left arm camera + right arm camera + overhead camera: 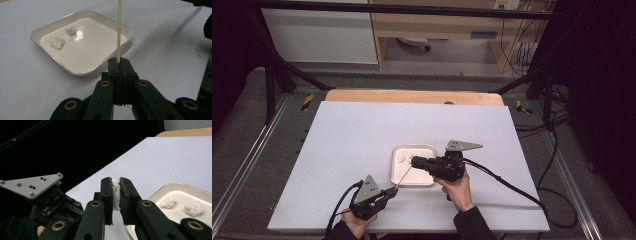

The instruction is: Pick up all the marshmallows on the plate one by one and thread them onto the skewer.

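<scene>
Presently, threading of a soft white lump onto a thin wooden skewer, above a shallow square tray on the white tabletop.

Left gripper: fingers pressed together on the butt of the skewer, shaft slanting up and away over the near edge of the tray, towards the right gripper.

Right gripper: fingers pinching the lump from both sides, held clear above the tray. Contact between skewer tip and lump not resolvable in the high view.

For a clean piercing:
- Keep the skewer hand still and bring the lump to the point, not the reverse.
- Line up the shaft with the middle of the exposed face between the fingers, so as to pass through the gap and not strike either pad.
- Push along the shaft's own axis only; avoid any sideways load, likely to bend or snap so slender a stick.
- Pinch lightly; judged soft enough to squash or tear under a harder squeeze.

Materials:
- Skewer: pale, straight, round, matt wood.
- Lump: white, irregular, crumpled surface, slightly bulging between the pads.
- Two similar lumps lying apart near the tray's far side.
- Tray: glossy cream inside, bright metallic rim, rounded corners.
- Tabletop: smooth, matt, unmarked.
</scene>
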